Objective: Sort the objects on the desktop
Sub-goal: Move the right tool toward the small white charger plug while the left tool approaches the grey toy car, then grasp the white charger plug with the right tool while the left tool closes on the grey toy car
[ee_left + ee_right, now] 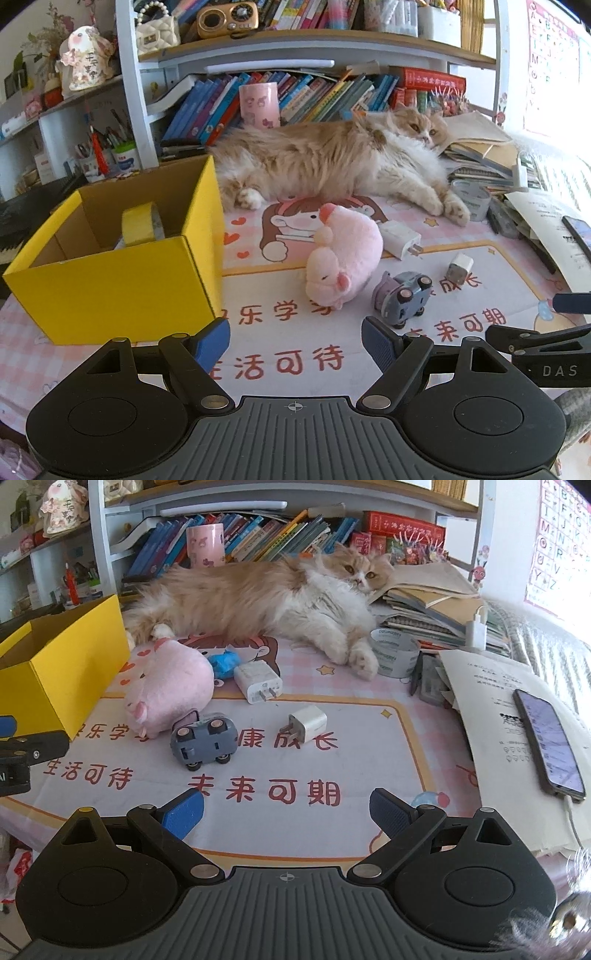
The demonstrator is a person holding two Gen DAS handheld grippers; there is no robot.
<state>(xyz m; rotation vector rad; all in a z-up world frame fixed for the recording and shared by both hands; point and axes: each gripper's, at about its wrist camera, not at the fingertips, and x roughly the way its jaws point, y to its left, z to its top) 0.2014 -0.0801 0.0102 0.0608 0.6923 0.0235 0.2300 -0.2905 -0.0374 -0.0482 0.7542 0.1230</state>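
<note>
The left gripper (295,343) hangs nearest the lens, jaws spread wide with nothing between them, over the near edge of the printed desk mat (480,266). The right gripper (286,812) hangs beside it over the same edge, jaws likewise apart and empty.

A long-haired cat (332,162) lies stretched along the mat's far edge, against the books. A yellow cardboard box (110,288) stands open at the mat's left edge, a tape roll (138,223) leaning inside it. Just beside the box, mid-mat, lies a pink plush pig (343,258). A grey toy car (205,742) lies on its side touching the pig. Behind them sits a large white charger (258,683); a small white charger (308,725) lies right of the car, apart from it.
</note>
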